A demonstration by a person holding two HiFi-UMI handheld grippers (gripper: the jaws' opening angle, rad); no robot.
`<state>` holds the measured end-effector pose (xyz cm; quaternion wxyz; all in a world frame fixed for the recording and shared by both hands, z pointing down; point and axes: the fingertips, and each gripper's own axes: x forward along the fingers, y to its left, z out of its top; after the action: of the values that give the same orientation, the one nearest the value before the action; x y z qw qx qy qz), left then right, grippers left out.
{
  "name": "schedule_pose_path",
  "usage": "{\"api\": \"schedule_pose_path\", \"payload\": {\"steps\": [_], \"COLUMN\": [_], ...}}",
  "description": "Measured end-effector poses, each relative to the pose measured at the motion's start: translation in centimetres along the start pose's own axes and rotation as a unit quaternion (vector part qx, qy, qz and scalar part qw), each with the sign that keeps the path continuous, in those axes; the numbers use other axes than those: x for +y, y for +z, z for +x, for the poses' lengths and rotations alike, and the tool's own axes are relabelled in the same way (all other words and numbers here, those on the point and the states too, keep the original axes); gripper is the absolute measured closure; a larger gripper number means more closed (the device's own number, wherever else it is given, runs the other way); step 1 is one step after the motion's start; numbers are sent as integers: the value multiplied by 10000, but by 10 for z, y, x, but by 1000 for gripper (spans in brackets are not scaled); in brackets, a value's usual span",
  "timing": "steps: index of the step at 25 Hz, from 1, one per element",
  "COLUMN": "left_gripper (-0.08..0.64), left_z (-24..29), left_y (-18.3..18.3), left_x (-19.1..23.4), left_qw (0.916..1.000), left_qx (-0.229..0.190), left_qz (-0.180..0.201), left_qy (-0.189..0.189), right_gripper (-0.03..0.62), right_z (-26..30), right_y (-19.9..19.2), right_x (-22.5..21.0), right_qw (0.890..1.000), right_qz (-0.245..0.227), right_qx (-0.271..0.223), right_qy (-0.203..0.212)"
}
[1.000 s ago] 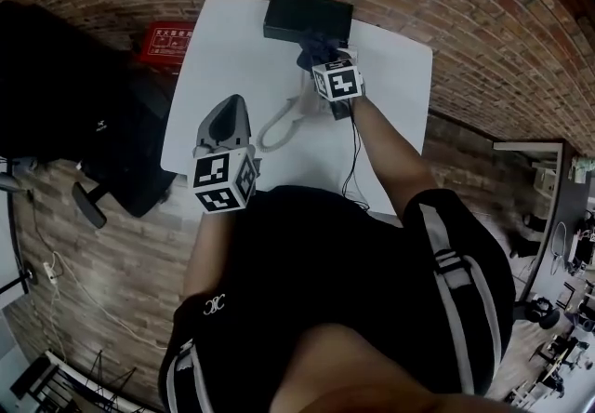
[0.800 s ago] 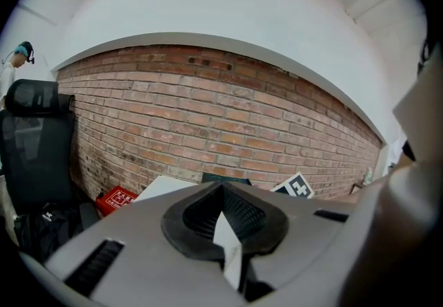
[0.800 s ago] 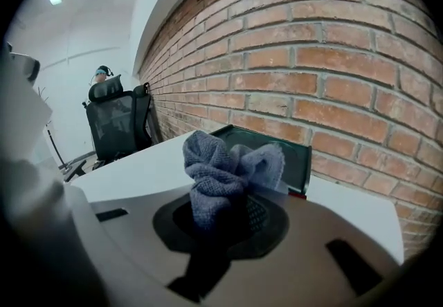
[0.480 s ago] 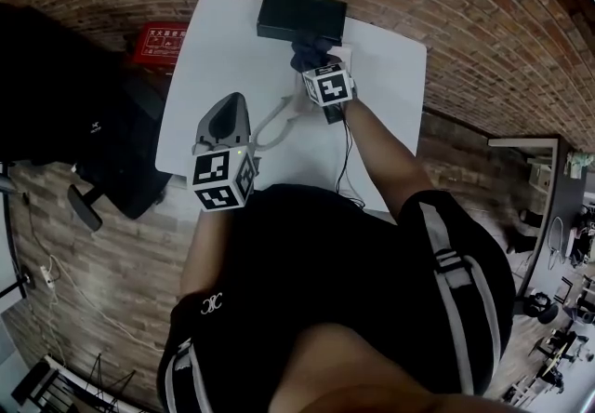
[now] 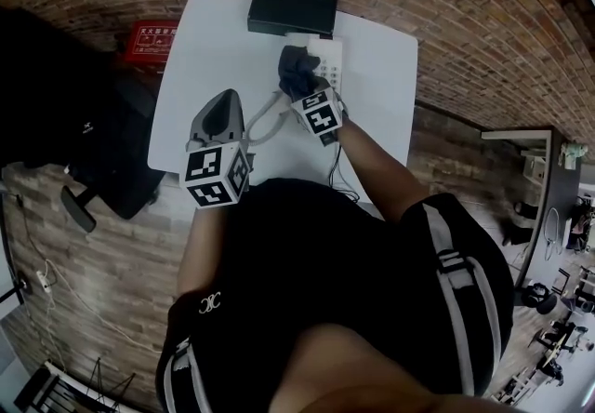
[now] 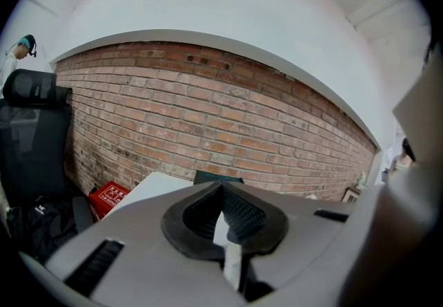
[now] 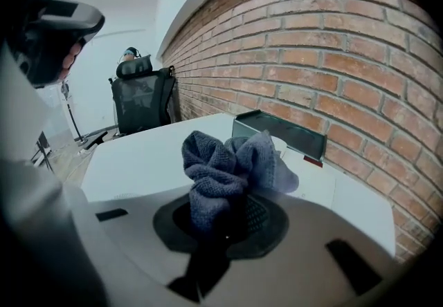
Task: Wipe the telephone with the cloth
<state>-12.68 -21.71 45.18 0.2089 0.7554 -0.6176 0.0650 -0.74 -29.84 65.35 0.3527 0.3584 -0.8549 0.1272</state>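
The right claw [image 7: 221, 219] is pinching the cloth [image 7: 223, 164], the left claw [image 6: 223, 191] pressed together empty, so hard wiping is risking shoving the unsteadied telephone [image 5: 323, 56].

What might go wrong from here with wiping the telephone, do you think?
The left claw is off the telephone, so the cloth in the right claw may shove it toward the black box. The handset lies loose alongside and could get knocked.

Blue-grey cloth [image 7: 228, 164] bunched in right hand-held gripper [image 7: 222, 221], over white telephone [image 5: 325, 56] on table [image 5: 212, 46].
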Motion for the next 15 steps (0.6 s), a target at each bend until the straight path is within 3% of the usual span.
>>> {"api": "schedule_pose_path", "payload": {"steps": [8,11,15], "left_gripper": [563,563,563], "left_z": [-2,-3,-5], "left_y": [-1,-2,-4], "left_x": [-12,-14,-13], "left_qw": [9998,9998,9998], "left_qx": [33,46,82], "left_qz": [102,121,125], "left_qy": [-149,-133,-89], "right_gripper": [565,563,563], "right_z": [-5,-8,-9], "right_y": [-32,-54,-92], "right_x": [22,39,51], "right_qw": [9986,9957,9853], "right_qz": [356,458,1038], "right_qx": [26,330,855], "right_qy": [402,732,1054]}}
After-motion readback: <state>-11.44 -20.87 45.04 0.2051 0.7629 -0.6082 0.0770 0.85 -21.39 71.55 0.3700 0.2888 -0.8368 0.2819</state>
